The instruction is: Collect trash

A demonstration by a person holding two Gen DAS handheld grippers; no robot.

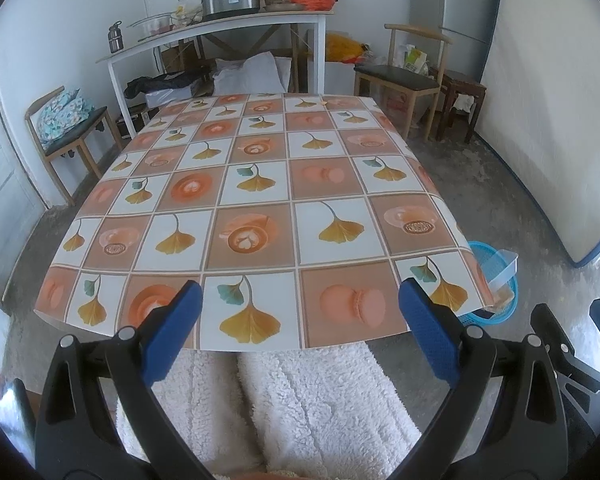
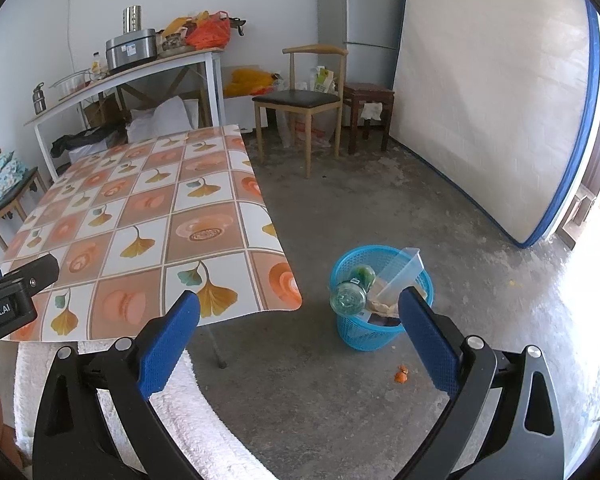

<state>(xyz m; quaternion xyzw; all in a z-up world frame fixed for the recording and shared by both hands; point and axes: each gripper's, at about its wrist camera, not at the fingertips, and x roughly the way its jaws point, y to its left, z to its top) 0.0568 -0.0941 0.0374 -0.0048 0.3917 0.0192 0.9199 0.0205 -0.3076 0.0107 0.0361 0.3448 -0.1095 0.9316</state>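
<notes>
Both blue-padded grippers spread and empty; trash gathered in basket beside table.

Nearest: left gripper [image 1: 300,320] above white fleece-covered lap [image 1: 300,400], jaws wide apart; right gripper [image 2: 300,324], jaws likewise apart. Beyond: small orange peel scrap [image 2: 400,376] on grey concrete floor [image 2: 340,400]; blue plastic mesh basket [image 2: 364,334] holding clear glass jar [image 2: 348,298] and clear plastic container [image 2: 402,274], just off the corner of the ginkgo-patterned tablecloth table [image 1: 260,184].

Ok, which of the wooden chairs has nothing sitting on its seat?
The chair by the fridge: its dark seat is bare. The chair at the left wall holds a floral bundle.
</notes>
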